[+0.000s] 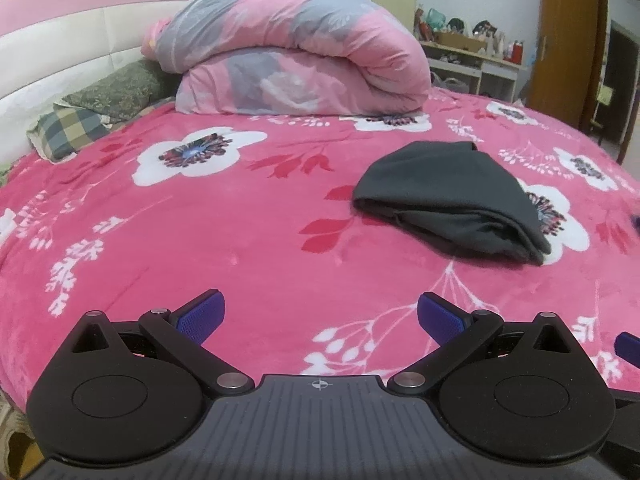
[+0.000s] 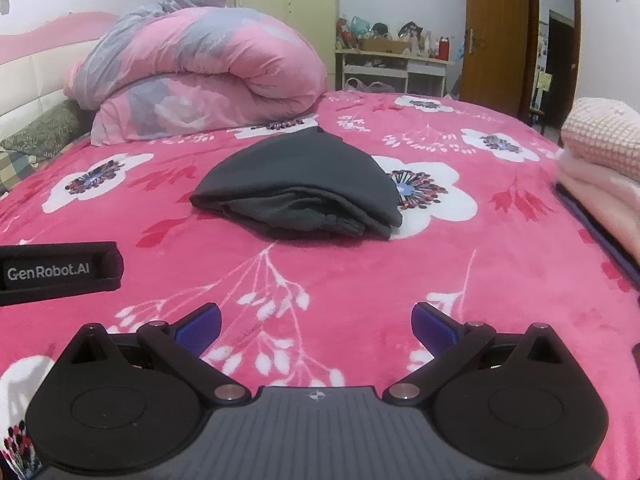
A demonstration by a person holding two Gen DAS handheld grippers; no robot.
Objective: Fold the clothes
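A dark grey garment lies folded in a thick bundle on the pink flowered bedspread. In the right wrist view the same garment sits straight ahead, mid-bed. My left gripper is open, its blue pads wide apart over bare bedspread, with the garment ahead and to its right. My right gripper is also open with nothing between its fingers, short of the garment. The side of the left gripper's body shows at the left edge of the right wrist view.
A rolled pink and grey quilt lies at the head of the bed beside pillows. A stack of folded pink and white cloths sits at the right. A shelf and a wooden door stand beyond the bed.
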